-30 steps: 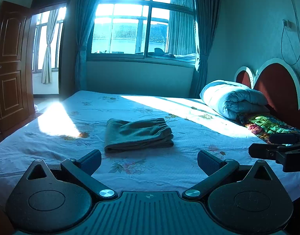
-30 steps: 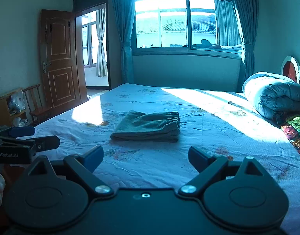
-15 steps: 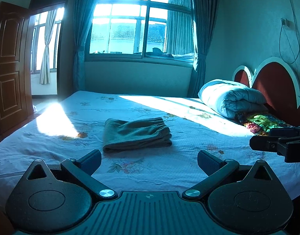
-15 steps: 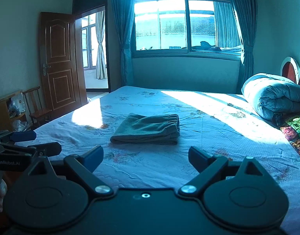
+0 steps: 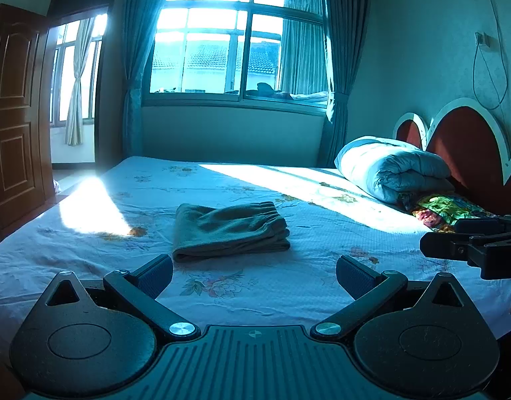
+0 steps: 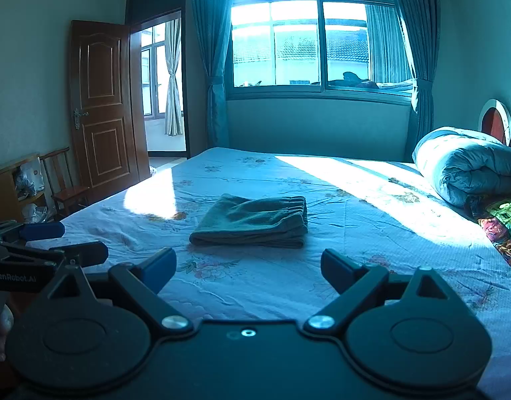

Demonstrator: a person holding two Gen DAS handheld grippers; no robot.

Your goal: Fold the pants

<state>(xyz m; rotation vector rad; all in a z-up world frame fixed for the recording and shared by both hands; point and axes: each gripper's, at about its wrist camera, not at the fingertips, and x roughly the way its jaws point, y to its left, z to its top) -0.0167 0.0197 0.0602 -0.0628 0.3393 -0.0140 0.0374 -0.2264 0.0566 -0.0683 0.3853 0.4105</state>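
Left gripper [image 5: 254,275]: jaws spread wide, nothing between them; it hovers over the near edge of the bed, clear of the cloth; it also shows at the left rim of the right wrist view [image 6: 60,240], its two tips apart.
Right gripper [image 6: 248,266]: jaws spread wide and empty; held above the near edge of the bed, beside the left one; in the left wrist view it enters from the right rim [image 5: 469,243].
Pants [image 5: 230,231]: grey-green, folded into a compact rectangle, lying flat near the middle of the bed, well ahead of both grippers and touched by neither; the gathered waistband runs along the far side; seen again in the right wrist view [image 6: 252,221].
Bed [image 5: 322,233]: pale floral sheet, sunlit patches at the left edge and across the far half.
Rolled quilt [image 5: 389,170]: at the right edge, against the headboard [image 5: 465,140]; a bright patterned cloth [image 5: 445,206] lies just beside it.
Room: window [image 6: 319,36] beyond the far edge; wooden door [image 6: 102,100] standing open on the left.
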